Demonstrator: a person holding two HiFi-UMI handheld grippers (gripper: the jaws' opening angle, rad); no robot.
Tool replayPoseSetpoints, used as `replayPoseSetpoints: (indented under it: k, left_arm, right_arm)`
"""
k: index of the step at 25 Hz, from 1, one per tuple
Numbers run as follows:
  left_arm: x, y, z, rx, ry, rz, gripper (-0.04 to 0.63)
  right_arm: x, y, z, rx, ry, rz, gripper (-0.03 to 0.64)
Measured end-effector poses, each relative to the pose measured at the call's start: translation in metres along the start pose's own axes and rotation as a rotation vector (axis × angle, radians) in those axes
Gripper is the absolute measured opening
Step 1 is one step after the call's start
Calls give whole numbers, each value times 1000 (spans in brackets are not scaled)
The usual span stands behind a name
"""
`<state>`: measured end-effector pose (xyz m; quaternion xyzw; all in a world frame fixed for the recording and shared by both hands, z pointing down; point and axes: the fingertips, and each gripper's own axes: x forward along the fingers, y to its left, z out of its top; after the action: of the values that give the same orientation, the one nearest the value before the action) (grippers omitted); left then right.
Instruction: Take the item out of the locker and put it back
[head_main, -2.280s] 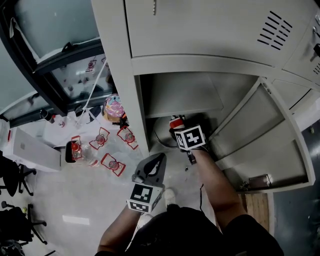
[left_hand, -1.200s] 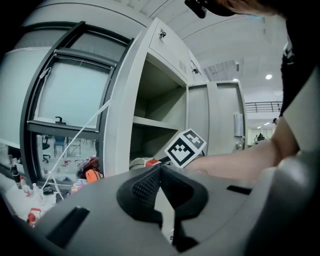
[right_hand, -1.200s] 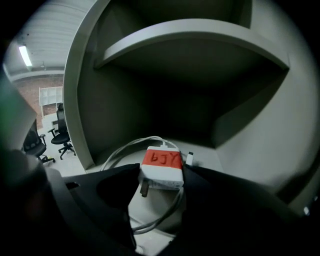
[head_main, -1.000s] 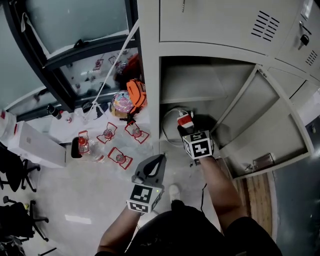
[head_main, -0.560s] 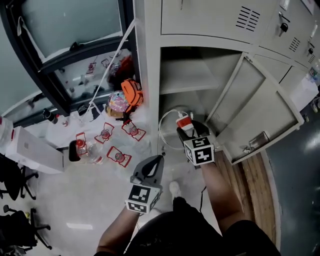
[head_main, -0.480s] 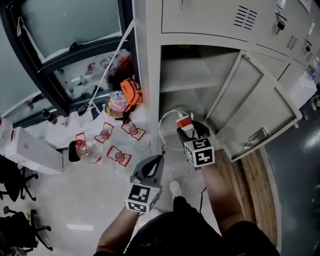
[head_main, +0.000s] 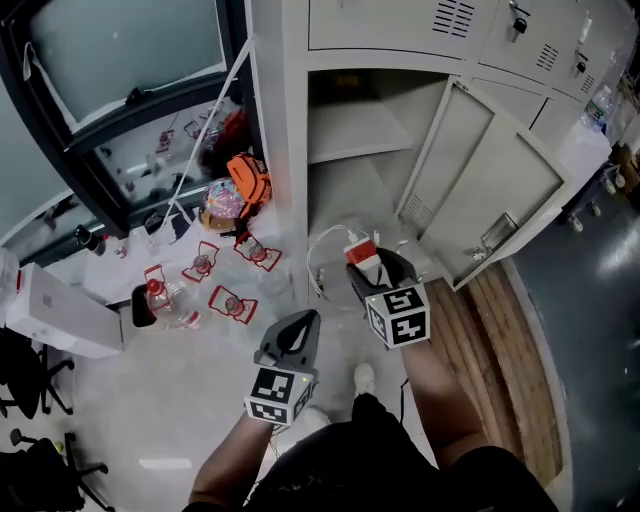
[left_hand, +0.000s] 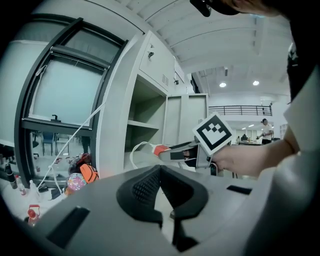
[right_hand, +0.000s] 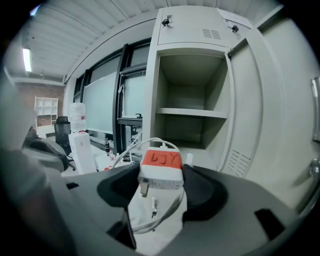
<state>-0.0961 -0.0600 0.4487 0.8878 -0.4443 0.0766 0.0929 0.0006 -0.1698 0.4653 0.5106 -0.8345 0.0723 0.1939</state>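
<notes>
My right gripper (head_main: 366, 268) is shut on a white charger with a red label (head_main: 360, 254), held in the air in front of the open locker (head_main: 300, 150). In the right gripper view the charger (right_hand: 161, 161) sits pinched between both jaws, and its white cable (right_hand: 131, 148) loops off to the left. The locker's lower compartment and shelf (right_hand: 192, 113) stand beyond it with nothing on them. My left gripper (head_main: 296, 337) hangs lower left, shut with nothing in it. The left gripper view shows its own tips (left_hand: 161, 172) meeting, and the charger (left_hand: 160, 149) off to the right.
The locker door (head_main: 485, 185) swings out to the right. On the floor to the left lie several bottles (head_main: 160, 300), an orange bag (head_main: 248, 180) and a white box (head_main: 55, 310). A wooden floor strip (head_main: 510, 360) runs on the right.
My right gripper has drawn the charger out of the lower compartment and back toward the person. The left gripper has kept its place.
</notes>
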Motion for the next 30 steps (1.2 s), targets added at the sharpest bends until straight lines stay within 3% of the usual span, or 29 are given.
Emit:
replayPoseSetpoints:
  k: [13, 30]
  left_arm:
    - [0, -52, -15, -22, 12, -2, 3]
    - [4, -167, -16, -17, 6, 147, 3]
  right_arm:
    - [-56, 2, -14, -5, -33, 42, 270]
    - [-152, -31, -51, -39, -93, 200, 270]
